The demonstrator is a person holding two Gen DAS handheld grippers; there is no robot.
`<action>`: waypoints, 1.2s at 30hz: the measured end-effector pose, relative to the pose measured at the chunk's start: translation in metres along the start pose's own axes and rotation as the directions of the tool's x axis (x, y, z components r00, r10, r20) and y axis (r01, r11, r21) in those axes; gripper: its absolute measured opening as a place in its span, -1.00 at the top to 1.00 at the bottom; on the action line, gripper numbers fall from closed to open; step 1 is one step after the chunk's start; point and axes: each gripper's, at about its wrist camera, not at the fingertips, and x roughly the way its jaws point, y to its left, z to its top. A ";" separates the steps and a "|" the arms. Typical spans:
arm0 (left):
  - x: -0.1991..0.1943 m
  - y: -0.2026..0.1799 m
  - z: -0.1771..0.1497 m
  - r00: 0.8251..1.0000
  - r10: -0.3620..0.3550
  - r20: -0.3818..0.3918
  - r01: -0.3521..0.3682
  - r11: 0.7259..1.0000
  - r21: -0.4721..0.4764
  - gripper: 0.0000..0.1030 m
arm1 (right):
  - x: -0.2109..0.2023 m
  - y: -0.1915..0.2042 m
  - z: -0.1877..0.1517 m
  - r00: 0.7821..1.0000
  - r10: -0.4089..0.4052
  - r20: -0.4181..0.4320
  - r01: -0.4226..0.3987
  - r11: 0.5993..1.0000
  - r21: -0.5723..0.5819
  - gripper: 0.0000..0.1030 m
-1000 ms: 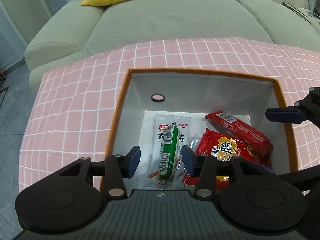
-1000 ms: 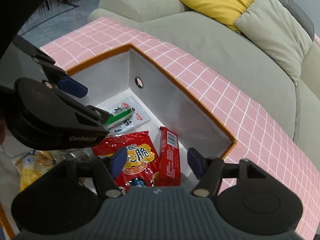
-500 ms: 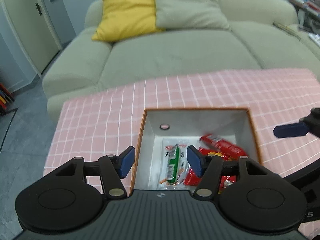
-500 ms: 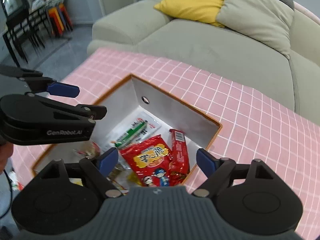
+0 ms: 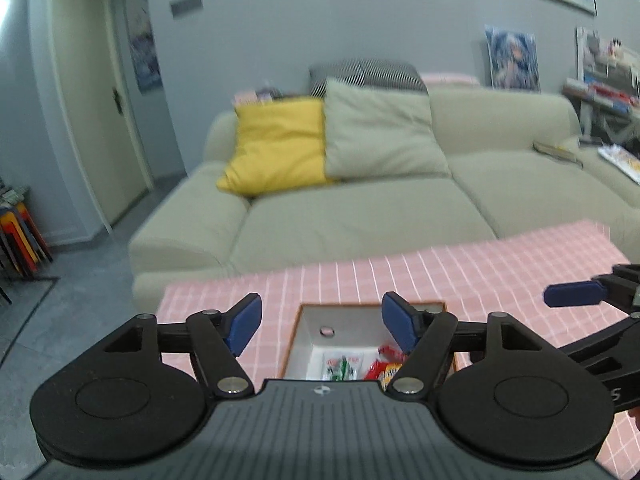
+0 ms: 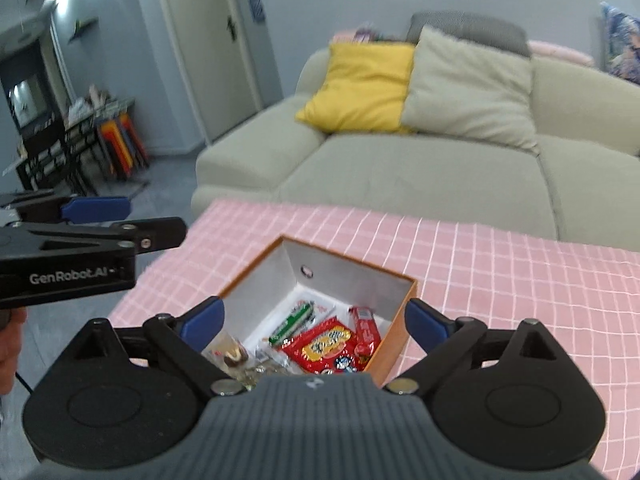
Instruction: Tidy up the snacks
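Snacks (image 6: 320,342) are lying inside the box (image 6: 394,342); I am judging sorting nearly done. Above the box, I am holding left gripper (image 5: 322,322) and right gripper (image 6: 314,320), just widened, gripping nothing.

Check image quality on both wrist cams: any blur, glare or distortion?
Left wrist view: strong fisheye bend in the door frame and wall, soft blur over the sofa and pink tablecloth, and the snacks in the box are hard to read. Right wrist view: sharper, with snack packets recognisable, a bright ceiling-light glare at top left, and dark vignette corners.
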 end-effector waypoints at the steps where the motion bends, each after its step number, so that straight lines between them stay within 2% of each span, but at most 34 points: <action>1: -0.007 -0.001 -0.001 1.000 0.005 0.022 -0.005 1.000 0.000 -0.61 | -0.009 0.001 -0.002 1.000 -0.004 0.024 0.004 1.000 -0.003 -0.83; 8: -0.046 -0.009 -0.019 0.993 0.051 0.110 -0.049 0.999 -0.020 -0.65 | -0.058 0.011 -0.023 0.990 -0.041 0.132 0.042 0.999 -0.003 -0.88; 12: -0.059 -0.012 -0.033 0.990 0.096 0.108 -0.095 0.995 -0.011 -0.65 | -0.075 0.015 -0.038 0.985 -0.050 0.162 0.048 0.999 0.018 -0.92; 16: -0.067 -0.010 -0.048 0.991 0.101 0.093 -0.095 0.993 -0.064 -0.65 | -0.084 0.021 -0.056 0.984 -0.076 0.163 0.075 0.997 0.013 -0.92; 22: -0.067 -0.012 -0.069 0.997 0.065 0.050 -0.059 0.992 -0.115 -0.65 | -0.084 0.028 -0.085 0.987 -0.104 0.127 0.105 0.994 -0.007 -0.92; 26: -0.058 -0.018 -0.081 0.999 0.030 -0.014 -0.031 0.992 -0.125 -0.65 | -0.080 0.027 -0.100 0.989 -0.118 0.085 0.120 0.993 -0.010 -0.92; 30: -0.050 -0.021 -0.092 0.997 0.003 -0.073 -0.013 0.990 -0.137 -0.65 | -0.070 0.026 -0.110 0.989 -0.140 0.046 0.141 0.990 -0.024 -0.92; 36: -0.036 -0.019 -0.105 0.990 0.003 -0.141 -0.025 0.988 -0.155 -0.65 | -0.054 0.025 -0.117 0.987 -0.158 -0.002 0.158 0.987 -0.027 -0.92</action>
